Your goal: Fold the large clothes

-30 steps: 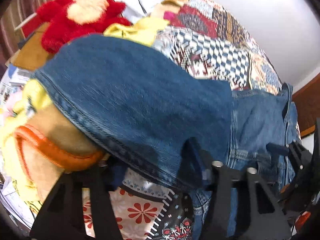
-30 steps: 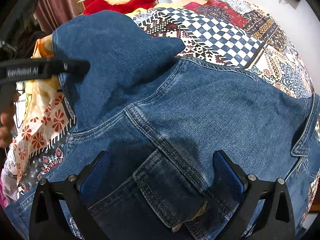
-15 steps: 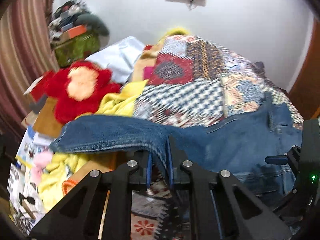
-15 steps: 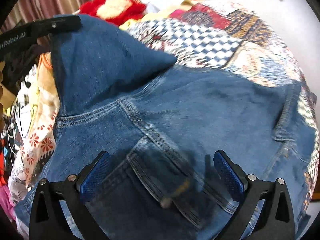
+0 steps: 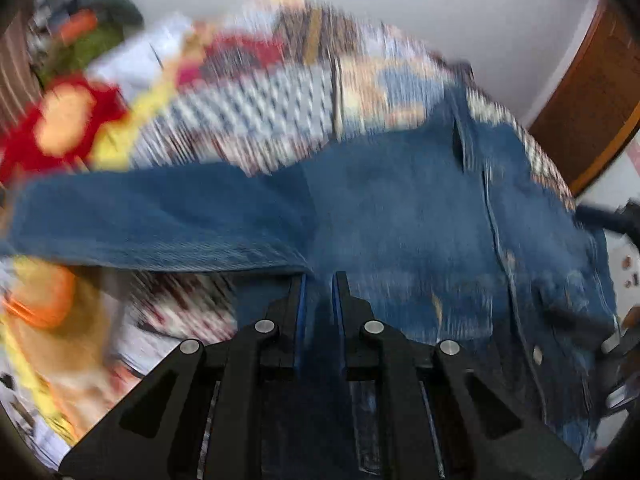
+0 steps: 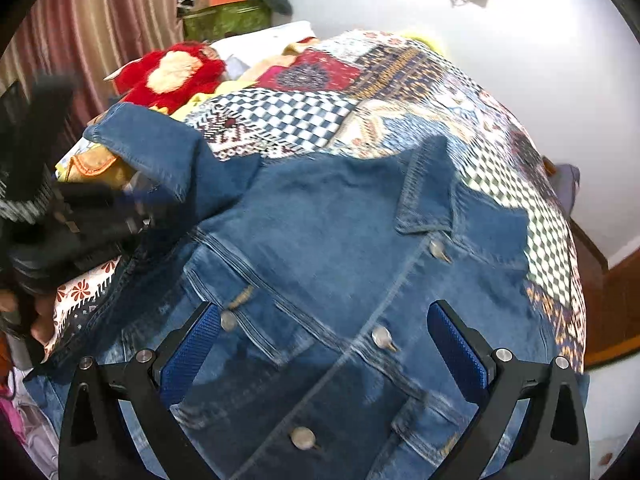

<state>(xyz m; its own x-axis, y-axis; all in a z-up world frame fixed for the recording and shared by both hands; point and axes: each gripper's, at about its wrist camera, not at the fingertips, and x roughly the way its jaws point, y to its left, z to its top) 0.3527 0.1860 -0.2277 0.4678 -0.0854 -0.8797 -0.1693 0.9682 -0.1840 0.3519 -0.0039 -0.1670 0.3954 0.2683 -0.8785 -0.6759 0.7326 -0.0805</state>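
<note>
Only right view sharp: left gripper pinching denim jacket sleeve; right gripper jaws spread.

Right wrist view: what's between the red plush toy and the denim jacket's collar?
In the right wrist view the patchwork quilt fills that stretch between the red plush toy and the denim jacket collar, with a bit of yellow cloth beside the toy.

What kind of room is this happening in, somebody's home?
Most likely a bedroom in a home. A denim jacket lies on a bed spread with a patchwork quilt, a red plush toy rests near striped curtains, and household clutter is piled in the corner.
</note>
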